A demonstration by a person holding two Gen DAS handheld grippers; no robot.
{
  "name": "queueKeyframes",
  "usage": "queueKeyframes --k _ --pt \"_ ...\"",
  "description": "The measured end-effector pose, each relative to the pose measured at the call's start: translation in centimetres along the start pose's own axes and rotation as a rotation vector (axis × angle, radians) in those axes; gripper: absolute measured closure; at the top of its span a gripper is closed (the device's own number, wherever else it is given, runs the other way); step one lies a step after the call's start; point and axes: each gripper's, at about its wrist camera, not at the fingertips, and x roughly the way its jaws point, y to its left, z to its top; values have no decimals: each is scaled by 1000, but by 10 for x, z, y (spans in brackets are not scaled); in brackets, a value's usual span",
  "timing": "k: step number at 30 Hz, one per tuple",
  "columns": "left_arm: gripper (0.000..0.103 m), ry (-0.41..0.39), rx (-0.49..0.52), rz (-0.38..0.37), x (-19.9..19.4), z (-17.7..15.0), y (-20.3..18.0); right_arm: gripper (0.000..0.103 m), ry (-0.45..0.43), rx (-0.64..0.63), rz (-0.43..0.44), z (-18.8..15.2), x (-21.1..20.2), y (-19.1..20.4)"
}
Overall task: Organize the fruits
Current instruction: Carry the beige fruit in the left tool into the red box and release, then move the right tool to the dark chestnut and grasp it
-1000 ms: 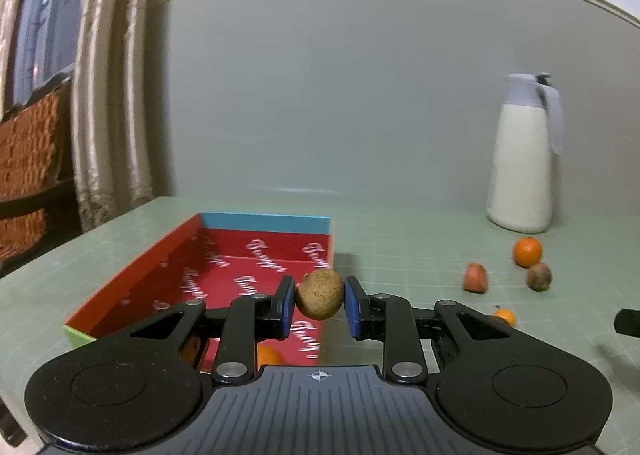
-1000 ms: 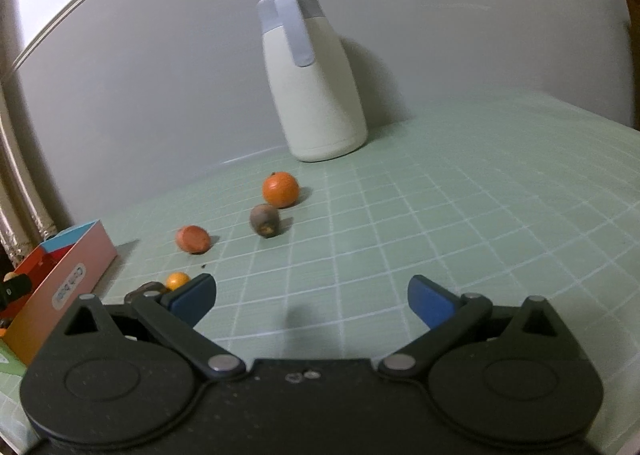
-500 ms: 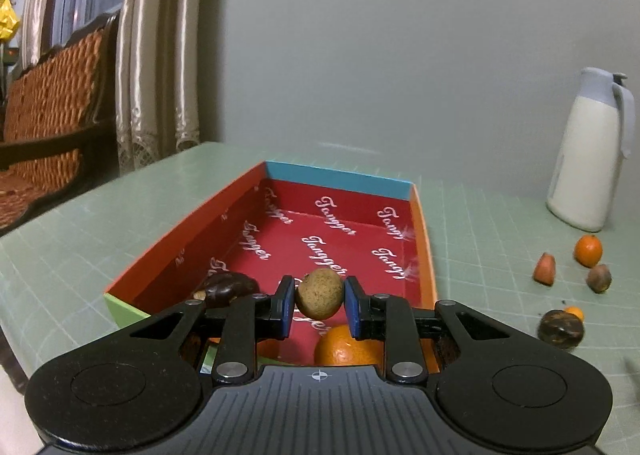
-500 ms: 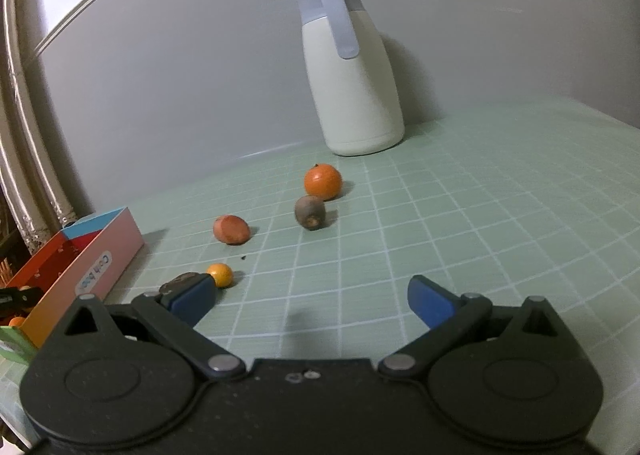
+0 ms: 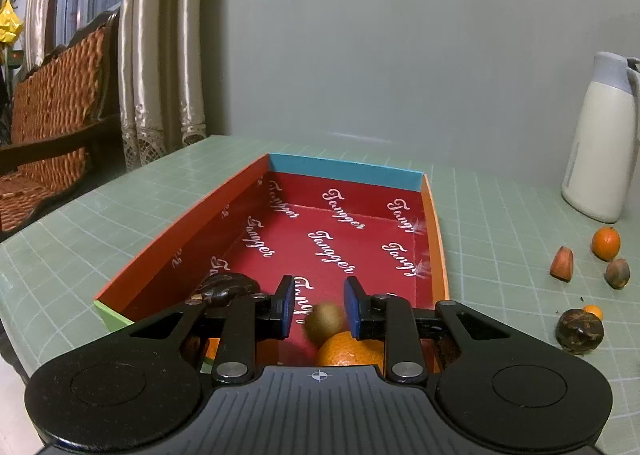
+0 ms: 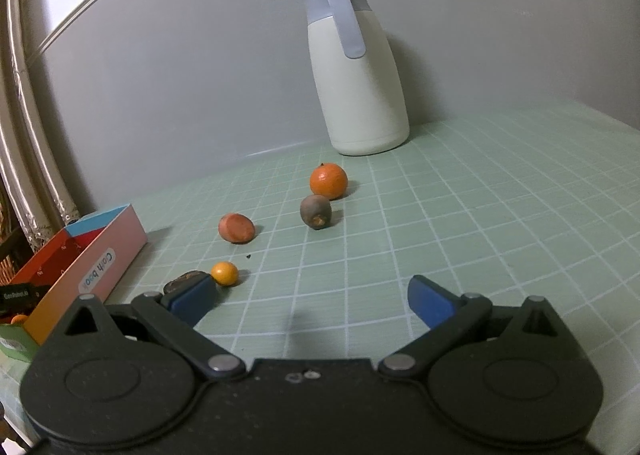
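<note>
The red-lined box point(image 5: 348, 171) lies lengthwise under my left gripper point(image 5: 319, 307). Its jaws stand narrowly apart and open, with nothing pressed between the pads. A round brown fruit point(image 5: 324, 321), blurred, sits just below the pads inside the box, against a large orange point(image 5: 348, 349). A dark fruit point(image 5: 226, 287) lies in the box's near left corner. My right gripper point(image 6: 312, 295) hangs wide open over the mat, holding nothing. Ahead of it lie a tangerine point(image 6: 328, 181), a brown fruit point(image 6: 316, 211), a reddish piece point(image 6: 237, 228), a small orange fruit point(image 6: 224, 273) and a dark fruit point(image 6: 186, 279) half hidden by the left finger.
A white jug point(image 6: 356, 75) with a grey lid stands by the wall behind the loose fruit. The box's pink outer side point(image 6: 100, 267) is at the left of the right wrist view. A wicker chair point(image 5: 52, 103) and curtains stand past the table's left edge.
The left gripper swung over the box and lined up with it. The round brown fruit left its pads and dropped into the box. The right wrist view shifted slightly; its jaws stayed open.
</note>
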Motion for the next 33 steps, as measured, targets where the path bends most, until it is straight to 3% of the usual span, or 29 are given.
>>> queueKeyframes --k 3,4,6,7,8,21,26,33 --pt "73 -1 -3 -13 -1 0 1 0 0 -5 8 0 0 2" --pt "67 -3 -2 -16 -2 0 1 0 1 -8 11 0 0 2" --pt "44 -18 3 -4 -6 -1 1 0 2 -15 16 -1 1 4" --pt "27 -26 -3 11 -8 -1 1 0 3 -18 18 -1 1 5" --pt "23 -38 -10 18 -11 -1 2 0 3 -19 19 -1 1 6" --pt "23 -68 -4 9 -29 -2 14 0 10 -43 50 -2 8 22" --pt "15 -88 21 9 -46 -9 21 0 13 -73 74 -2 13 35" --pt "11 -95 16 30 -60 -18 33 7 18 -135 121 -3 20 56"
